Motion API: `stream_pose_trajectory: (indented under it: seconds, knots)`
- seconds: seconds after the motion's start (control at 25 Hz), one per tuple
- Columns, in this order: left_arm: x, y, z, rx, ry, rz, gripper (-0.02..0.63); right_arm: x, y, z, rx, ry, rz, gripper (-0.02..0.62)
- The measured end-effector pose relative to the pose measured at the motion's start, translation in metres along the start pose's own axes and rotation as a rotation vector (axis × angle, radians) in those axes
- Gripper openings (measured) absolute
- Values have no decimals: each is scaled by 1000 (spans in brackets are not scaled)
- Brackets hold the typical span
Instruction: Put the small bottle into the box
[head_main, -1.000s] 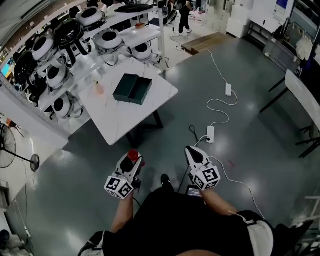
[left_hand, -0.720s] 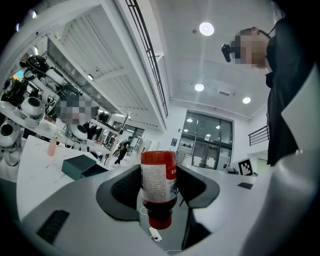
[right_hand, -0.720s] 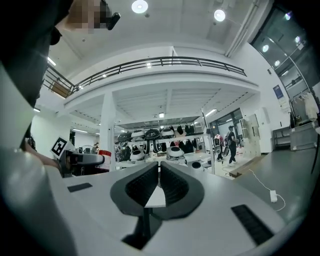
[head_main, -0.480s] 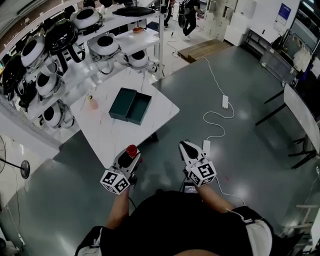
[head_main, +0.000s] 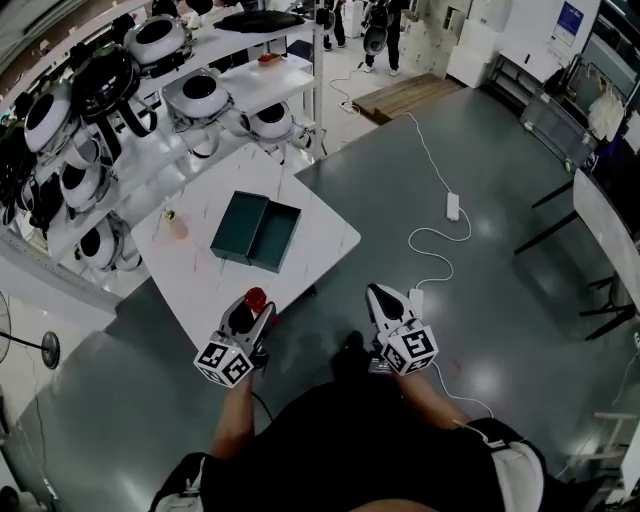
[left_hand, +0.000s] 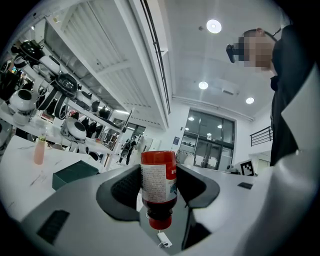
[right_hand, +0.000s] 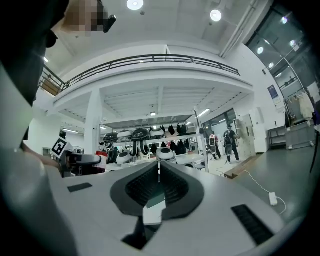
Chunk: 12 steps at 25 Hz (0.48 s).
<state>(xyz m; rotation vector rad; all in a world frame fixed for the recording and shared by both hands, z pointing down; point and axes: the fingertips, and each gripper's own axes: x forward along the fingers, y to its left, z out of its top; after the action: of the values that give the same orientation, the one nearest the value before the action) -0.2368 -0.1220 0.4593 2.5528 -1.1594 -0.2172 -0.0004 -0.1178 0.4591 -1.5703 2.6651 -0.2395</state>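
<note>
A small red bottle (left_hand: 158, 192) with a printed label is held upside down, cap toward the camera, between the jaws of my left gripper (left_hand: 158, 170). In the head view the bottle (head_main: 256, 298) and left gripper (head_main: 248, 308) hover at the near edge of the white table (head_main: 318, 252). A dark green box (head_main: 256, 231) lies open on the table, its two halves side by side; the same box (left_hand: 75, 172) appears at the left in the left gripper view. My right gripper (head_main: 381, 298) hangs over the floor right of the table, its jaws pressed together and empty (right_hand: 159, 172).
A pale pink bottle (head_main: 176, 225) stands at the table's far left. Shelves of white and black helmets (head_main: 200, 92) run behind the table. A white cable with power strips (head_main: 452, 206) lies on the grey floor at right. People stand far off (head_main: 378, 30).
The person has walked toward the table; table and box now lie nearer and the left gripper with the bottle reaches its near edge. Both grippers keep their states.
</note>
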Motion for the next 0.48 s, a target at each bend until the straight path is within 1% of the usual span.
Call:
stream_pose_trajectory:
  seconds: [0.12,0.24,0.48]
  knots:
    - [23,18,3,5,4,28,233,28,-20,-4,12,-1,21,37]
    - [51,41,7,6,6,54,233,68,-40,-6,27,3,58,37]
    - [115,89,21,-96,-17,136,233,158,-87,1,48,35,175,37]
